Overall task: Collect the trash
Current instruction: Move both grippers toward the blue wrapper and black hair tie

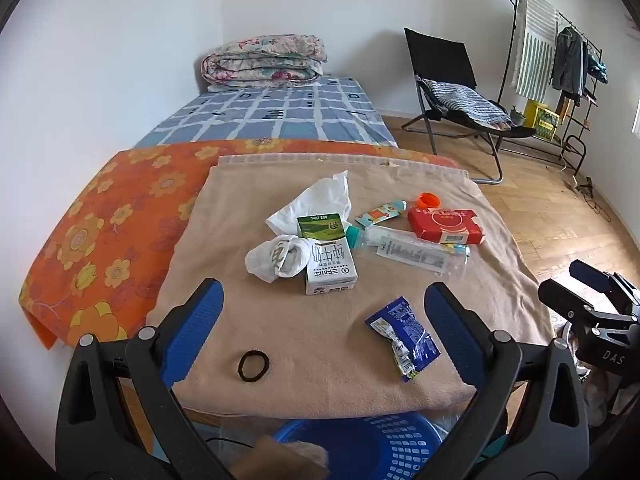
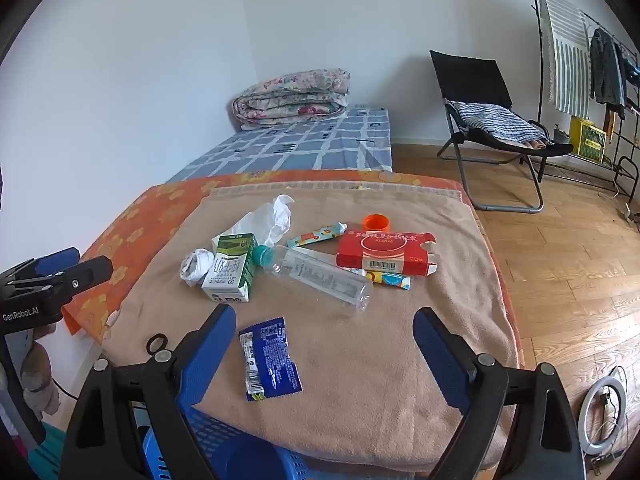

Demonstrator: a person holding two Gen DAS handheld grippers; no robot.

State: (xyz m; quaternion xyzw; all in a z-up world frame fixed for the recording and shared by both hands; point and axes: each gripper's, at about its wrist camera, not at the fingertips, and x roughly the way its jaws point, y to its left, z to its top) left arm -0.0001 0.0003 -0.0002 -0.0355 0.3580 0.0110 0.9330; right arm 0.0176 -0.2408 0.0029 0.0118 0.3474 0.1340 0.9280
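Observation:
Trash lies on a tan towel over a table. A blue snack wrapper lies nearest. Behind it are a green and white milk carton, a crumpled white bag, white tissue, a clear plastic bottle, a red box, an orange cap and a small tube. My left gripper and right gripper are both open and empty, held above the towel's near edge.
A blue plastic basket sits below the table's near edge. A black hair tie lies on the towel. An orange flowered cloth, a bed, a folding chair and a clothes rack stand beyond.

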